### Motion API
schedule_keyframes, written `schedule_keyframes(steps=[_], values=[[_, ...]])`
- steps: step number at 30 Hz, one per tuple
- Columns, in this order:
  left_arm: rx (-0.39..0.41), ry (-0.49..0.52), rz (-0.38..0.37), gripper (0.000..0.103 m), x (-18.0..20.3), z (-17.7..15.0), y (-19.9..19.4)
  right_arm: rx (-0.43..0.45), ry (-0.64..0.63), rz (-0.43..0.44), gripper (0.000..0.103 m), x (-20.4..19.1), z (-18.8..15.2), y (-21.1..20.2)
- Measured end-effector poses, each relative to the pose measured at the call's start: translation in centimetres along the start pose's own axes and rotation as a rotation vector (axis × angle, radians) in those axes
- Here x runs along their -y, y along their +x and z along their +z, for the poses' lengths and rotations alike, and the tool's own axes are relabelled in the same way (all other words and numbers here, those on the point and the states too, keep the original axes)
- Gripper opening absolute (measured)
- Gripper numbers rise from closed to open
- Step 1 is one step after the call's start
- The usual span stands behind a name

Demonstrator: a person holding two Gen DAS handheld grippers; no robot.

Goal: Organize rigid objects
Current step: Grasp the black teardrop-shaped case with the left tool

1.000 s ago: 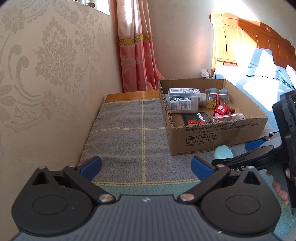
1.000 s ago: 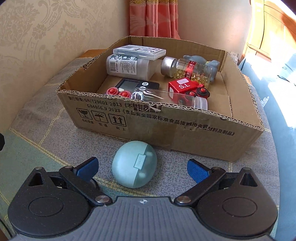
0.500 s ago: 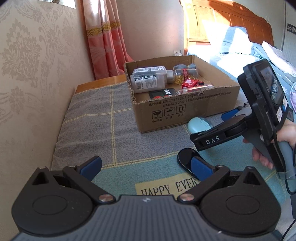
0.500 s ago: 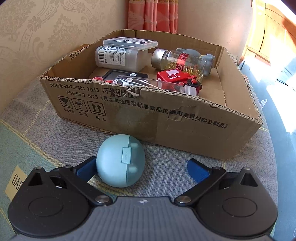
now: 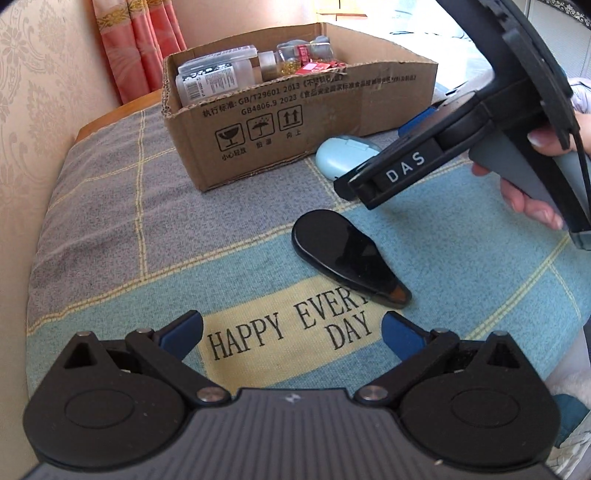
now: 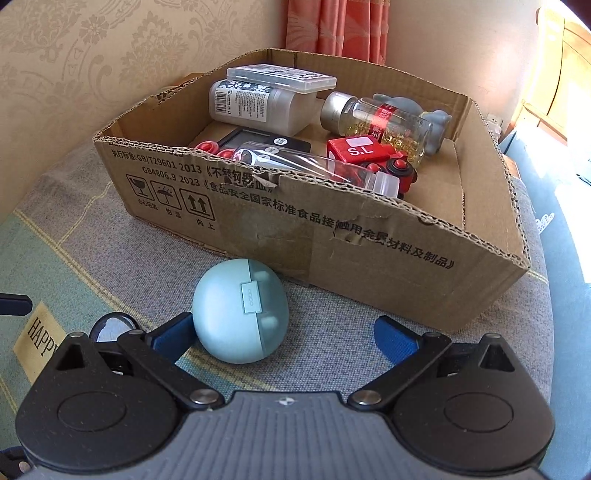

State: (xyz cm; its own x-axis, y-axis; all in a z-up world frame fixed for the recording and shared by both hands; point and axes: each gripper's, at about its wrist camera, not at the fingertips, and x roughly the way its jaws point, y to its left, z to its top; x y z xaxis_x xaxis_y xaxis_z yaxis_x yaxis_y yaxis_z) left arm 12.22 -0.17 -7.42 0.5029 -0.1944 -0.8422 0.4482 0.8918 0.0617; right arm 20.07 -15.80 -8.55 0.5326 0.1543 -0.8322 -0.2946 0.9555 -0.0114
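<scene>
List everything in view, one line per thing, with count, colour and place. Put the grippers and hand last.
cardboard box: 1, brown, on the cloth, open top
white bottle: 1, white with printed label, lying in the box's back left
clear flat case: 1, clear, on top of the white bottle
capsule bottle: 1, clear glass, silver cap, yellow capsules, lying in the box
red toy: 1, red, in the box
earbud case: 1, pale teal, on the cloth in front of the box
black flat object: 1, glossy black, on the cloth
cloth: 1, grey and teal, printed HAPPY EVERY DAY
curtain: 1, pink, behind the box
left gripper: 1, black with blue pads, open
right gripper: 1, black with blue pads, open around the earbud case
right hand: 1, holding the right gripper's handle
</scene>
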Motion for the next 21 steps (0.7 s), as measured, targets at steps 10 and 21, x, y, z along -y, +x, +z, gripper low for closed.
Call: schedule_keyframes(steps=[10,21], values=[[0.038,0.059,-0.107,0.103,0.6,2.0,1.6,-0.017,-0.024,0.018,0.103,0.2,0.4,0.2],[0.078,0.121,-0.152,0.103,2.3,3.1,2.5,-0.033,-0.03,0.021,0.103,0.2,0.6,0.3]])
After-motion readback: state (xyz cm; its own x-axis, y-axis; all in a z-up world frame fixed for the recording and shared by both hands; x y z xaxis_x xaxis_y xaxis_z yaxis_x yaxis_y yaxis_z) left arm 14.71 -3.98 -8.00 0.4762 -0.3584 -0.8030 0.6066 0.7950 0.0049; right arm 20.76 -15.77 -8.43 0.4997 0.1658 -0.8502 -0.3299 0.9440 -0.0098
